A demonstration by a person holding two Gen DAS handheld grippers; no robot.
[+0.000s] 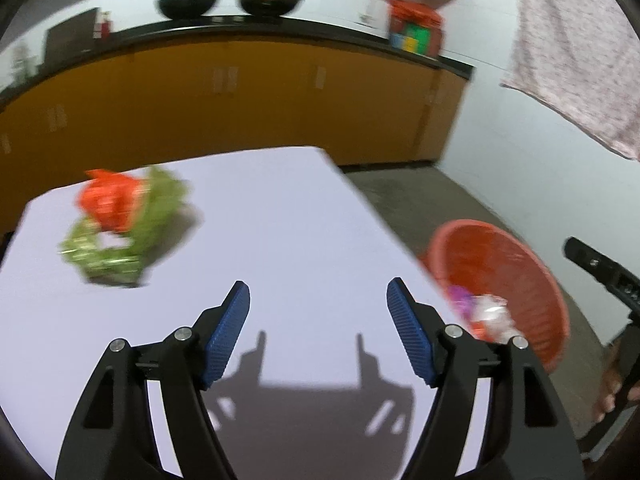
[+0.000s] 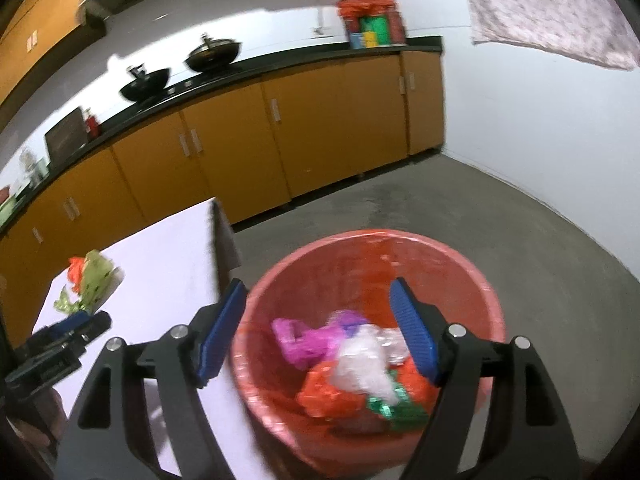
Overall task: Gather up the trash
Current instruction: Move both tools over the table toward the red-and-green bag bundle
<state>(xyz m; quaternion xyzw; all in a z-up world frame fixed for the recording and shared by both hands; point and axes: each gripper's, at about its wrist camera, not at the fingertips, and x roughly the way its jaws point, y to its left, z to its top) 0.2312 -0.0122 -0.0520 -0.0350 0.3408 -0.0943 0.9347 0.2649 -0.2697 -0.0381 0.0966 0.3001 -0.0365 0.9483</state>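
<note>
My left gripper (image 1: pixel 318 286) is open above the white table (image 1: pixel 280 208), with nothing between its blue pads. Ahead and to its left lies a crumpled pile of orange and green wrappers (image 1: pixel 120 224). My right gripper (image 2: pixel 318 284) is open over the red basket (image 2: pixel 472 276), which stands on the floor beside the table. Its fingers hold nothing. Inside the basket lie pink, white, orange and green scraps of trash (image 2: pixel 352 364). The same wrapper pile (image 2: pixel 90 280) shows at the table's far left in the right wrist view.
Orange cabinets (image 2: pixel 280 140) with a black counter and two woks (image 1: pixel 232 0) line the back wall. Grey floor (image 2: pixel 520 220) lies around the basket (image 1: pixel 500 272). A patterned cloth (image 1: pixel 580 48) hangs at the upper right. A hand (image 1: pixel 612 384) holds the other gripper's handle.
</note>
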